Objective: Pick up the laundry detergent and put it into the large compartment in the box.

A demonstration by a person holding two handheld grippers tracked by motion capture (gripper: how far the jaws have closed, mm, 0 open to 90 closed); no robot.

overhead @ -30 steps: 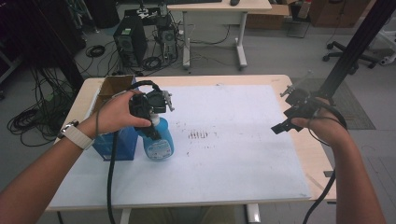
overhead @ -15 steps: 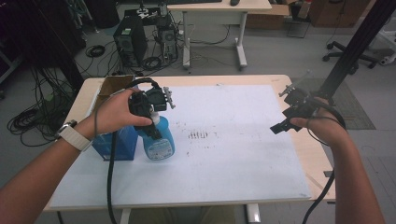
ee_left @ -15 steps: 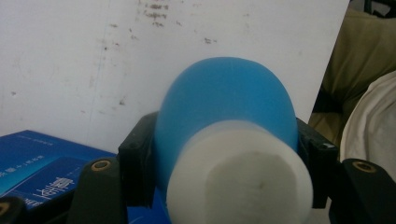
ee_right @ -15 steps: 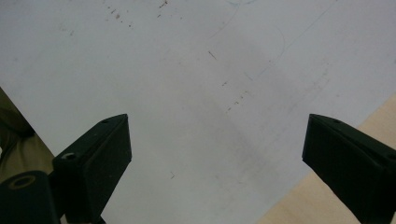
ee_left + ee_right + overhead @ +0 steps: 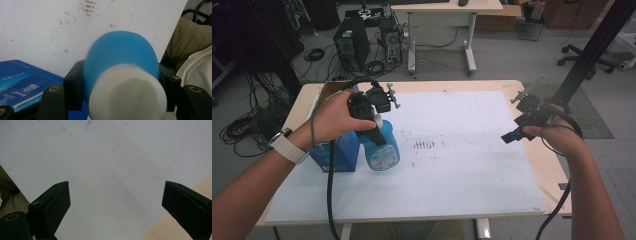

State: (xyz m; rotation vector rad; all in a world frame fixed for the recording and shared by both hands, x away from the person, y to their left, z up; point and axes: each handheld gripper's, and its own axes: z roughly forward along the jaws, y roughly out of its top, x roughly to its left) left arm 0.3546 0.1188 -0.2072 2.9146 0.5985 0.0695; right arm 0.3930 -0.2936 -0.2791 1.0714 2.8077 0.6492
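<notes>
My left claw [image 5: 373,120] is clamped on the neck of the blue bottle [image 5: 381,145], its jaws pressing just under the white cap [image 5: 127,92]. In the left gripper view I look straight down the bottle's length: cap nearest me, the rounded blue shoulder [image 5: 120,50] below it, the white sheet [image 5: 37,30] beyond. So the bottle's long axis runs upright, in line with my claw, which comes at it from above.

The bottle stands near the left side of the worktop [image 5: 532,160], just beside a blue box [image 5: 334,152] that sits on its left. I cannot tell from the high view whether its base touches the sheet or hangs just above it.

My right claw [image 5: 518,131] hovers near the far right edge, jaws spread wide with nothing between them, and only bare sheet and a strip of wood under them in the right gripper view [image 5: 115,195]. It is well apart from the bottle, so the left hand is plainly the one placed to act.

I judge the next move hinges on that upright axis: any lift should go straight up, keeping clear of the box beside it. The open stretch with the dark smudges [image 5: 424,145] lies to the bottle's right.
</notes>
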